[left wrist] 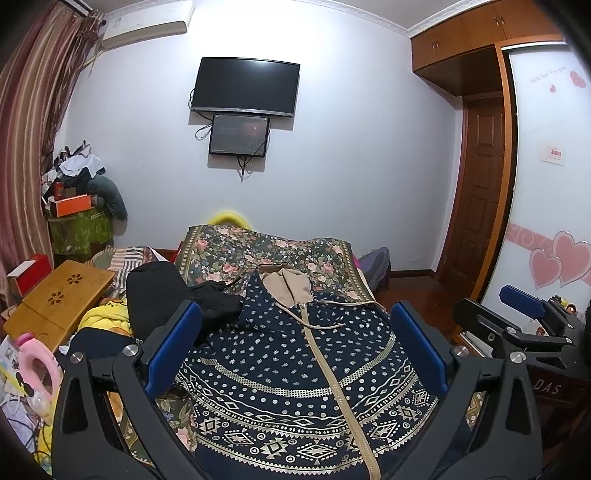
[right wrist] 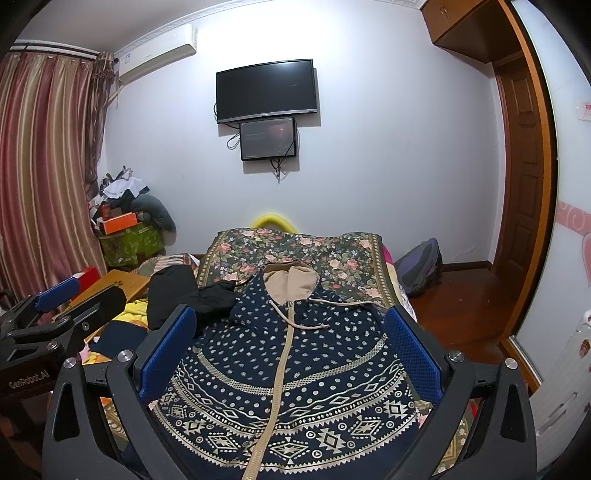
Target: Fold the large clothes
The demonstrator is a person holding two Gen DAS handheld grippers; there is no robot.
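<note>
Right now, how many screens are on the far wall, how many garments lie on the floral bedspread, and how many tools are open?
Wall screens: 2, the large TV and the small monitor under it.
Garments on the floral bedspread: 2, the patterned navy hoodie and a black garment.
Open tools: 2, the left tool and the right tool.
Total: 6

Both views are evenly lit and sharp through the centre. The brightest patch is a blown-out glow on the white wall (left wrist: 258, 33) at 12 o'clock, washing out the air conditioner (right wrist: 159, 51). Fisheye distortion bends the curtain (left wrist: 29, 122) and wardrobe frame (right wrist: 535, 147), with black vignetting in the corners.
</note>
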